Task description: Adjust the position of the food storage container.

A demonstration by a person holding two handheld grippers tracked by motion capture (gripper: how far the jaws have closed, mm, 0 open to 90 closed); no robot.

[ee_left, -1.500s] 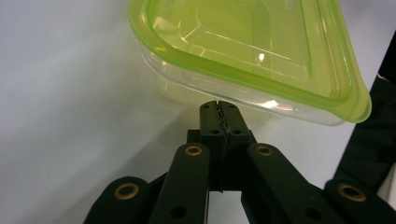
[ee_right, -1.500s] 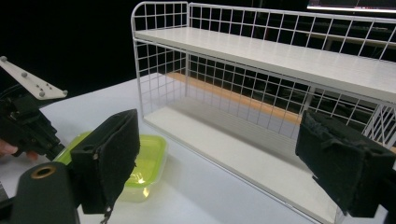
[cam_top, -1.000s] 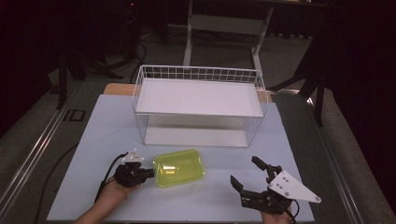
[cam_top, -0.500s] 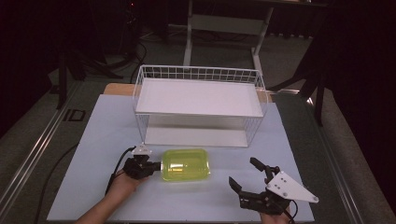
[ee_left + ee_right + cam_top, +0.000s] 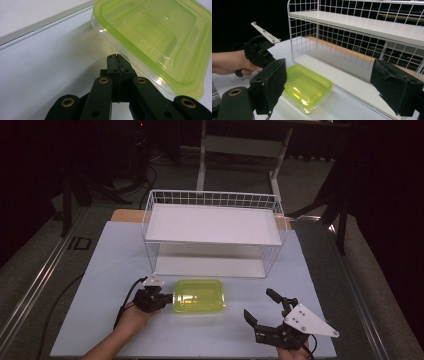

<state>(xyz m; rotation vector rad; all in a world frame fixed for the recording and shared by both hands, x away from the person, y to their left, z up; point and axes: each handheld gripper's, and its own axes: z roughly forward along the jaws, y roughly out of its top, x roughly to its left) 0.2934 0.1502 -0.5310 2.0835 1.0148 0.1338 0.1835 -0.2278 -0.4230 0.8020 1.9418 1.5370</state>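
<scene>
Dark floor and stand legs are framing a pale blue table [image 5: 100, 270], with a white wire rack [image 5: 212, 232] standing at its far side. Just ahead of the left gripper [image 5: 159, 297], and lying flat on the table right in front of the rack's lower shelf, a yellow-green lidded container [image 5: 199, 296] is sitting with its long axis running across the table, from one gripper's side toward the other's. Its near short end is facing the left gripper, and in the left gripper view the two jaws are pressing together with no gap, seemingly pinching the lid's projecting lip [image 5: 140, 67] at that end; whether the lip is truly caught between them is hard to confirm. The right gripper [image 5: 264, 307] is hanging well apart from the container, off its far short end and closer to the person, its jaws spread wide with nothing between them. In the right gripper view the container [image 5: 305, 87] is lying ahead and low, between the spread pads [image 5: 270, 82], with the other hand [image 5: 230, 62] beyond it. The left gripper is clearly the nearer one, so any slide or lift probably depends on it, likely moving the container straight ahead toward the rack's open lower shelf.
</scene>
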